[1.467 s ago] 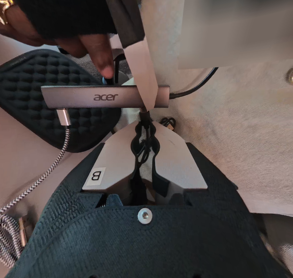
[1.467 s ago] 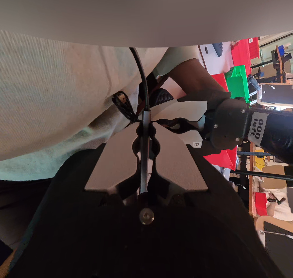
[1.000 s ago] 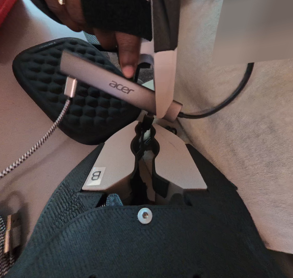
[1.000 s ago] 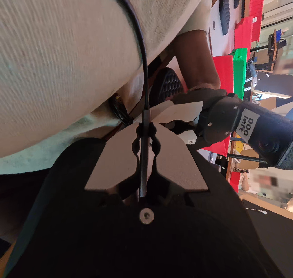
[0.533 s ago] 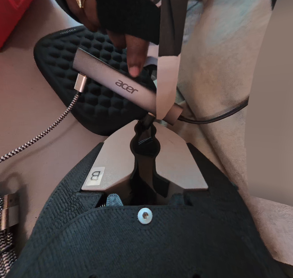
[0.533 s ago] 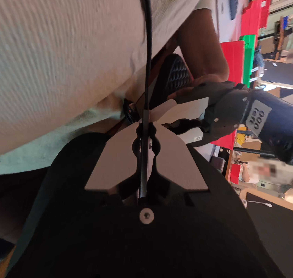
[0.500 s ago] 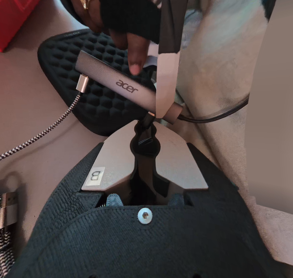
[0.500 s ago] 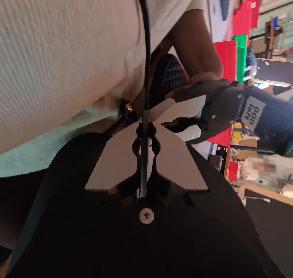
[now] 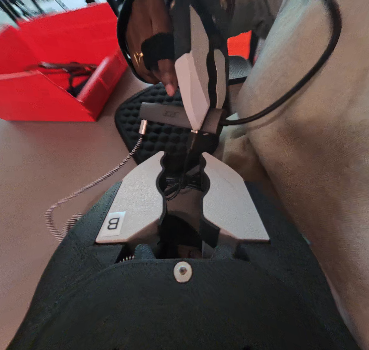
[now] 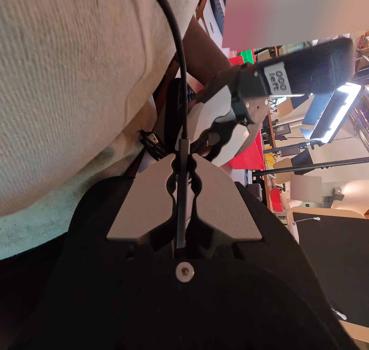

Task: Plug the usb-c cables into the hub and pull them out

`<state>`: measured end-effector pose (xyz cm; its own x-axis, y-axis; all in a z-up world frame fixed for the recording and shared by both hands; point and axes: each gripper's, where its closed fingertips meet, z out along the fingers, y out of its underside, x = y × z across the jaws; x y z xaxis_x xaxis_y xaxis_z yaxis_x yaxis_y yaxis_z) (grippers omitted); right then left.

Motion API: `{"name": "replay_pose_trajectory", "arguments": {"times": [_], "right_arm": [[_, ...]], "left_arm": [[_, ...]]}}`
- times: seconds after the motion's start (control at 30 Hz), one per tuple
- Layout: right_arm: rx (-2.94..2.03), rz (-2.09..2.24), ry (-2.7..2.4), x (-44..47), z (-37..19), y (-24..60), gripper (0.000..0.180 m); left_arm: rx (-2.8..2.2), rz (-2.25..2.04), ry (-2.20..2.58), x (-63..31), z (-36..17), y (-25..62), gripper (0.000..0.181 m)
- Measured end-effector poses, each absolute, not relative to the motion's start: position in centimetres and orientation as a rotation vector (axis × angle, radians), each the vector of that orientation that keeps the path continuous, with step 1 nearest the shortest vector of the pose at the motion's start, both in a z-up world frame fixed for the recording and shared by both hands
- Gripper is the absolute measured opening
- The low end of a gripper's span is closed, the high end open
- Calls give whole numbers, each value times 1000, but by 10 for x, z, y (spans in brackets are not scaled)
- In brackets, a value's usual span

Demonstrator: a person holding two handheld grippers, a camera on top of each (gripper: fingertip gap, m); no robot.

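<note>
The grey hub [image 9: 159, 114] is held above a black mesh pad [image 9: 155, 142]. My right gripper [image 9: 207, 116] comes down from above and is shut on the hub's right end. In the right wrist view the hub [image 10: 182, 180] shows edge-on between the closed fingers. A braided cable's silver plug [image 9: 143, 126] sits in the hub's left port. A black usb-c plug [image 9: 192, 142] sits in a port near the right end. My left gripper [image 9: 183, 157] is open just below that plug, its jaws apart on either side of the black cable, not touching it.
The hub's own black cable [image 9: 299, 80] loops right over a person's pale shirt [image 9: 299, 160], which is close on the right. A red bin [image 9: 50, 80] stands at the back left. A hand [image 9: 151, 50] holds the right gripper. Bundled black cable [image 9: 179, 182] lies under my left fingers.
My left gripper has opened, letting go of the black plug, and drawn back a little. The hub has swung closer to level. The left view now takes in the red bin.
</note>
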<state>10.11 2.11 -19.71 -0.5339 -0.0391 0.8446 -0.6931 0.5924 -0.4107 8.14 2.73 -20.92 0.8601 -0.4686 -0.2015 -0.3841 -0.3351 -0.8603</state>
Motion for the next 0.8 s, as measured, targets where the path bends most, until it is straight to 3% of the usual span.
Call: {"name": "replay_pose_trajectory", "arguments": {"times": [0.27,0.57,0.8], "right_arm": [[455,1131,-1958,104,-183,23,9],[326,1092,-2020,102,-196,36,15],[340,902,-1969,99,-202,38,9]], "left_arm": [[-1742,478,741,84,-209,43,6],[-1747,554,792,85,-215,44,4],[-1812,593,736,82,-219,42,3]]}}
